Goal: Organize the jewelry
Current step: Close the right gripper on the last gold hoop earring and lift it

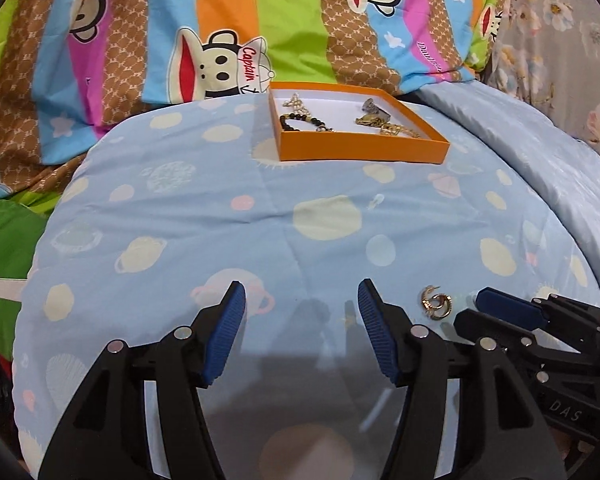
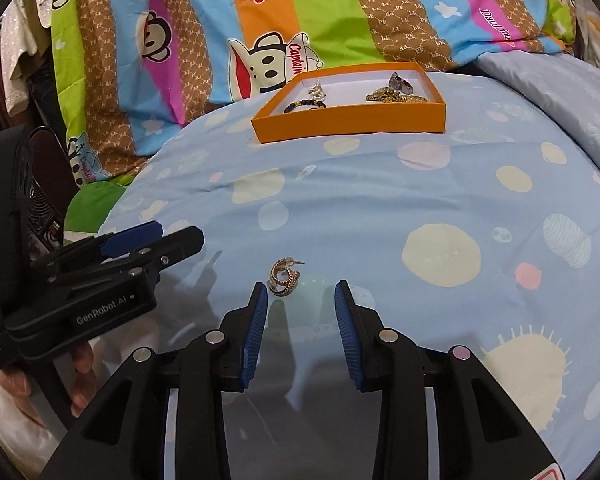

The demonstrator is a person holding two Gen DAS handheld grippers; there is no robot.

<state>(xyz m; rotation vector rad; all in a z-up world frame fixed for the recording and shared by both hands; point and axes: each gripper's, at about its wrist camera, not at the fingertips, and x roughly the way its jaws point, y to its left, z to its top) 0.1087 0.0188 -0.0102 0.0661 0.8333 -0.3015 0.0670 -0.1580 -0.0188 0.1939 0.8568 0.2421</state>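
In the left wrist view, the left gripper (image 1: 302, 304) is held spread with nothing in it, and the gold earrings (image 1: 437, 303) lie on the blue blanket (image 1: 220, 216) at its 3 o'clock. The orange box (image 1: 360, 151) sits far off at 12 o'clock, so jewelry can be dropped in. In the right wrist view, the right gripper (image 2: 301, 304) is spread too, with the earrings at 11 o'clock, likely to be pinched next.
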